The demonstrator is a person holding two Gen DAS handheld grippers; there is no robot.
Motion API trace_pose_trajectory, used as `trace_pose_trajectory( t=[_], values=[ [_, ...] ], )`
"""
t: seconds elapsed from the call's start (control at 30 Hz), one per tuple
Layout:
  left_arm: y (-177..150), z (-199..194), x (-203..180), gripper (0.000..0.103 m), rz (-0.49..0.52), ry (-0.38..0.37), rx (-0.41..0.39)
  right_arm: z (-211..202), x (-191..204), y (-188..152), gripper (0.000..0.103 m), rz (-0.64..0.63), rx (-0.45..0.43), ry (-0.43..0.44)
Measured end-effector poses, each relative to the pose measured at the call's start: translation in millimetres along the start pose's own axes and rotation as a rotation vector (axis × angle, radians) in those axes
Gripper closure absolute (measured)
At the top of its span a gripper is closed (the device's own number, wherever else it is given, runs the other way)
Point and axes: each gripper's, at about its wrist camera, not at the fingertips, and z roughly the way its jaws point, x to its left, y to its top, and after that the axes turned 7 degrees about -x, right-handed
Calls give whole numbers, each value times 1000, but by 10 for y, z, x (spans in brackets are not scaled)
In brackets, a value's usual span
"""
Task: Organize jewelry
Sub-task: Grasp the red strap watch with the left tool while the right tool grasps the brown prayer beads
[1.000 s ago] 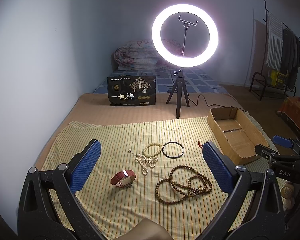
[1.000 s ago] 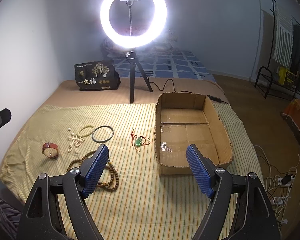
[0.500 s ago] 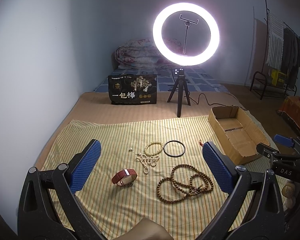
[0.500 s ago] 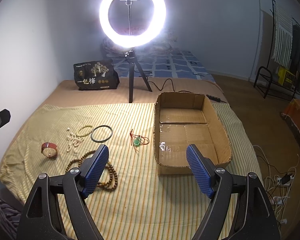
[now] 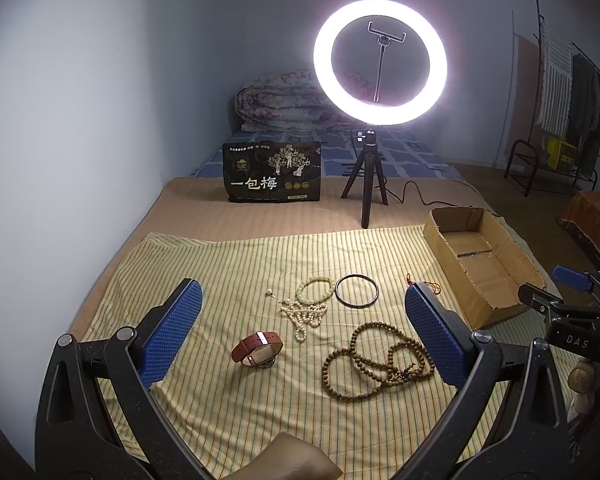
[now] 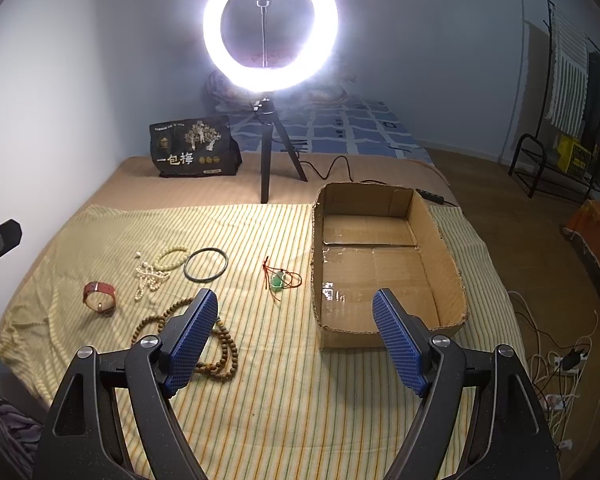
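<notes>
On the striped yellow cloth [image 5: 228,264] lie a red-strap watch [image 5: 257,349], a white pearl strand [image 5: 305,314], a pale bead bracelet [image 5: 315,287], a black bangle [image 5: 357,290] and a long brown bead necklace [image 5: 376,362]. A green pendant on red cord [image 6: 278,280] lies left of the empty cardboard box [image 6: 384,258]. My left gripper [image 5: 304,324] is open and empty above the watch and beads. My right gripper [image 6: 296,328] is open and empty, over the cloth before the box's near-left corner.
A lit ring light on a tripod [image 6: 266,152] stands behind the cloth, with a black printed bag [image 6: 192,150] to its left. A wall runs along the left. Cables and a power strip [image 6: 556,364] lie on the floor at right.
Both views have shifted slightly; the jewelry sits a little lower and nearer in the left wrist view. Both grippers stay open and nothing on the cloth has moved.
</notes>
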Motion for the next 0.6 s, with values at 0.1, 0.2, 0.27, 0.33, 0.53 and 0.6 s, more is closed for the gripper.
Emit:
trace_pose_trajectory(
  t=[0.1,0.2,0.27,0.33,0.53,0.6],
  values=[
    [-3,12,19,0,6,6,7,16,20,-2,23,-6,3,0],
    [-14,43,57,0,16,17,16,29,33,-13,23,-13,8,0],
    [-21,78,96,0,20,25,25,34,33,-20,23,-21,11,-1],
    [-29,117,148,0,23,34,37,57,44,-35,23,-32,12,0],
    [-51,258,368,0,4,37,91,197,80,-109,23,-85,35,37],
    [-46,332,467,0,-5,47,101,268,95,-143,23,-98,63,54]
  ],
)
